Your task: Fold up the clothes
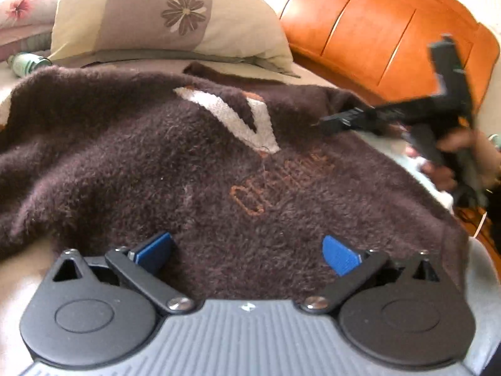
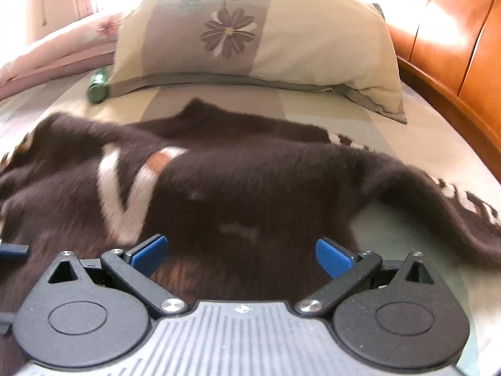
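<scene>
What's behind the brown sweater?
Behind the sweater lies a flowered pillow, with a green bottle beside it and a pink quilt farther left. The sheet under the sweater is mostly covered.

Sweater on bed; pillow behind it.

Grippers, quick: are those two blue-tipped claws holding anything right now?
Left gripper: open, holding nothing, above the brown sweater.
Right gripper: open, holding nothing.

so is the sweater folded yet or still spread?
Spread: the brown sweater lies open, front up, V-neck showing, one sleeve out sideways.
</scene>
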Demonstrator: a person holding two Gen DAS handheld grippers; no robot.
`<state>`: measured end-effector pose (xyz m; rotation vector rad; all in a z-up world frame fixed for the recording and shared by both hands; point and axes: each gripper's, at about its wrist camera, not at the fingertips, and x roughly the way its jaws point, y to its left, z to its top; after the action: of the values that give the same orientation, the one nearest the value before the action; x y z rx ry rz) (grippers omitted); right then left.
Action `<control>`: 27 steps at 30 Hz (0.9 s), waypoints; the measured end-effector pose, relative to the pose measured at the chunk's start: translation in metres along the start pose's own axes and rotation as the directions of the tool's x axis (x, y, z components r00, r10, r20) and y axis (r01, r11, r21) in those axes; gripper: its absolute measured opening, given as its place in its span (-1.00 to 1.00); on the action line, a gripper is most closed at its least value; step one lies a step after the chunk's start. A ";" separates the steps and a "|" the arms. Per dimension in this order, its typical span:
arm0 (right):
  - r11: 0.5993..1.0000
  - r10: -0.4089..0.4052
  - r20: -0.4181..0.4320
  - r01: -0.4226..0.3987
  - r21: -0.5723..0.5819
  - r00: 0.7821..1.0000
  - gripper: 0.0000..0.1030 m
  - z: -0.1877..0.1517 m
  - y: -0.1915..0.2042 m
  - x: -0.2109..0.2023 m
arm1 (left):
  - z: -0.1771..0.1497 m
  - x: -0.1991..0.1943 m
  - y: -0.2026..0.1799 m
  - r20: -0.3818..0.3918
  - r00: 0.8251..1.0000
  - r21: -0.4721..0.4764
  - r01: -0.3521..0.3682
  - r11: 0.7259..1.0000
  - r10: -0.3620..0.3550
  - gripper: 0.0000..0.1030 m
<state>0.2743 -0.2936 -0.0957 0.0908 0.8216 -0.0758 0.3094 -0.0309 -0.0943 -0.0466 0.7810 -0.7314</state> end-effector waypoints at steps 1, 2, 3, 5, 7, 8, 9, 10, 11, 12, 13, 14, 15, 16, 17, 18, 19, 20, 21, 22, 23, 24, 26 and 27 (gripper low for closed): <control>1.000 0.004 -0.012 -0.003 0.028 1.000 1.00 0.002 -0.007 0.006 | -0.001 0.000 -0.001 0.001 1.000 0.008 -0.001 1.000 0.001 0.98; 0.998 0.014 -0.030 -0.013 0.057 0.999 1.00 -0.004 -0.016 0.010 | -0.001 0.001 -0.003 0.001 1.000 0.018 -0.006 1.000 0.006 0.98; 0.996 0.028 -0.049 -0.024 0.087 0.998 1.00 -0.012 -0.026 0.014 | -0.002 0.001 -0.005 0.002 1.000 0.028 -0.011 1.000 0.011 0.98; 0.992 0.052 -0.058 -0.045 0.117 0.997 1.00 -0.031 -0.041 0.012 | -0.004 0.004 -0.012 -0.004 0.999 0.075 -0.039 0.996 0.039 0.98; 0.994 0.059 -0.035 -0.055 0.099 0.998 1.00 -0.048 -0.047 -0.003 | -0.004 0.008 -0.019 -0.014 0.997 0.120 -0.068 0.990 0.070 0.98; 0.994 0.057 -0.042 -0.052 0.097 0.998 1.00 -0.052 -0.049 -0.009 | -0.001 0.009 -0.022 -0.029 0.996 0.131 -0.080 0.988 0.085 0.99; 0.994 0.055 -0.050 -0.050 0.095 0.997 1.00 -0.056 -0.051 -0.015 | 0.003 0.010 -0.025 -0.047 0.994 0.135 -0.094 0.986 0.101 0.99; 0.994 0.057 -0.053 -0.052 0.100 0.997 1.00 -0.054 -0.052 -0.019 | 0.009 0.010 -0.026 -0.053 0.992 0.132 -0.105 0.986 0.113 0.99; 0.993 0.060 -0.055 -0.054 0.108 0.997 1.00 -0.050 -0.053 -0.023 | 0.014 0.010 -0.028 -0.053 0.991 0.126 -0.116 0.985 0.123 0.99; 0.992 0.063 -0.056 -0.057 0.115 0.996 1.00 -0.047 -0.055 -0.026 | 0.018 0.010 -0.028 -0.042 0.992 0.115 -0.115 0.987 0.120 0.99; 0.990 0.062 -0.043 -0.056 0.129 0.997 1.00 -0.038 -0.057 -0.029 | 0.021 0.009 -0.026 -0.026 0.993 0.103 -0.109 0.989 0.112 0.99; 0.988 0.060 -0.027 -0.056 0.144 0.998 1.00 -0.028 -0.059 -0.032 | 0.020 0.009 -0.025 -0.025 0.994 0.100 -0.102 0.990 0.105 0.99; 0.985 0.057 -0.003 -0.055 0.161 0.998 1.00 -0.016 -0.063 -0.034 | 0.018 0.009 -0.024 -0.029 0.995 0.102 -0.094 0.990 0.098 0.99; 0.983 0.052 0.023 -0.055 0.177 0.998 1.00 -0.002 -0.068 -0.037 | 0.016 0.009 -0.023 -0.033 0.995 0.104 -0.087 0.991 0.091 0.98; 0.980 0.064 0.037 -0.069 0.187 0.997 1.00 0.011 -0.071 -0.036 | 0.014 0.010 -0.021 -0.038 0.996 0.106 -0.080 0.991 0.084 0.98; 0.977 0.081 0.047 -0.088 0.194 0.996 1.00 0.024 -0.074 -0.035 | 0.012 0.010 -0.020 -0.042 0.996 0.107 -0.072 0.992 0.077 0.98; 0.974 0.098 0.057 -0.107 0.201 0.994 1.00 0.038 -0.077 -0.033 | 0.009 0.011 -0.019 -0.046 0.996 0.109 -0.065 0.992 0.070 0.98; 0.970 0.114 0.068 -0.126 0.208 0.991 1.00 0.051 -0.079 -0.031 | 0.007 0.011 -0.017 -0.050 0.997 0.111 -0.058 0.992 0.064 0.99; 0.966 0.131 0.078 -0.145 0.215 0.988 1.00 0.064 -0.082 -0.030 | 0.007 0.011 -0.016 -0.053 0.997 0.110 -0.052 0.993 0.058 0.98; 0.958 0.180 0.066 -0.190 0.216 0.982 1.00 0.077 -0.080 -0.022 | 0.008 0.010 -0.015 -0.054 0.997 0.111 -0.045 0.993 0.051 0.98; 0.947 0.230 0.049 -0.235 0.218 0.972 1.00 0.086 -0.076 -0.012 | 0.008 0.008 -0.013 -0.055 0.998 0.115 -0.036 0.993 0.043 0.98; 0.937 0.272 0.030 -0.272 0.220 0.962 1.00 0.095 -0.070 0.000 | 0.008 0.007 -0.012 -0.056 0.998 0.118 -0.028 0.993 0.034 0.98; 0.929 0.326 -0.020 -0.316 0.194 0.945 1.00 0.110 -0.050 0.025 | 0.008 0.003 -0.008 -0.055 0.998 0.123 -0.020 0.992 0.027 0.99; 0.930 0.333 -0.035 -0.322 0.174 0.942 1.00 0.115 -0.040 0.035 | 0.008 -0.001 -0.006 -0.051 0.998 0.126 -0.024 0.992 0.031 0.99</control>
<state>0.3773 -0.3473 -0.0452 0.3895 0.8532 0.1759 0.3110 -0.0364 -0.0857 0.0970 0.7837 -0.7563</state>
